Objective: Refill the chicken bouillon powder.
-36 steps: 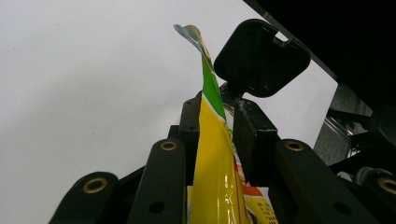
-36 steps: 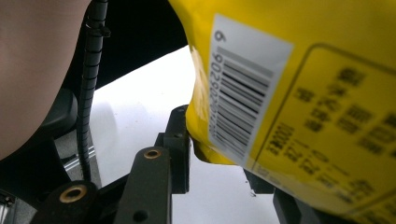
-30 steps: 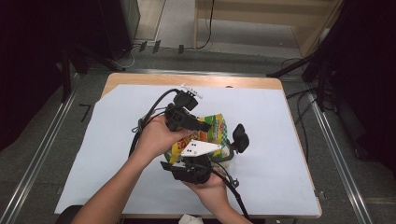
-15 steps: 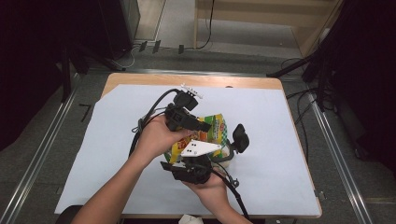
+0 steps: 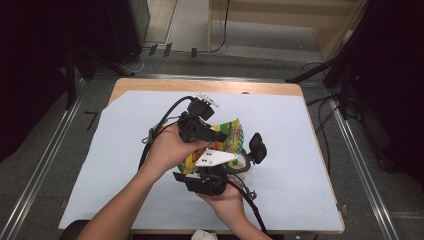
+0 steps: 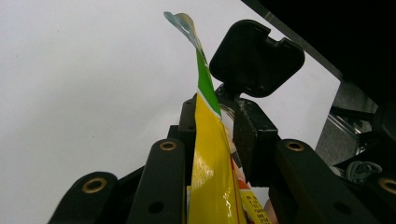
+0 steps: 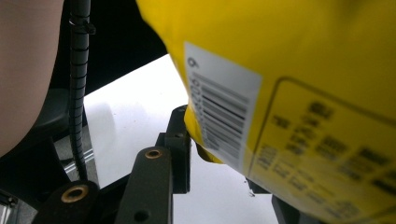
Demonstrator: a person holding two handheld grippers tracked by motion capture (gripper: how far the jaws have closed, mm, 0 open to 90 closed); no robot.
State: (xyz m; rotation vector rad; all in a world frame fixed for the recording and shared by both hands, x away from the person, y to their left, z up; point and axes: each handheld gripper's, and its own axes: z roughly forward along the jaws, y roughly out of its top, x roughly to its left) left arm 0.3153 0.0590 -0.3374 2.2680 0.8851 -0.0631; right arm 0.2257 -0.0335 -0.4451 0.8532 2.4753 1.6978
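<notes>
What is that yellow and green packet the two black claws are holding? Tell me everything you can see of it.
The glossy yellow and green snack bag looks like thin crinkly plastic film, with a green upper edge, a white barcode panel and dark fine print on its yellow back. It is held above the white table sheet, seen edge-on between the left gripper's jaws, which clamp it. The right gripper grips its lower edge. Whether it is opened cannot be told.

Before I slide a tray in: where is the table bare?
The white sheet lies bare right of the snack bag, to the wooden edge, and at far left. It is crowded mid-table, where left gripper and right gripper hold the bag.
</notes>
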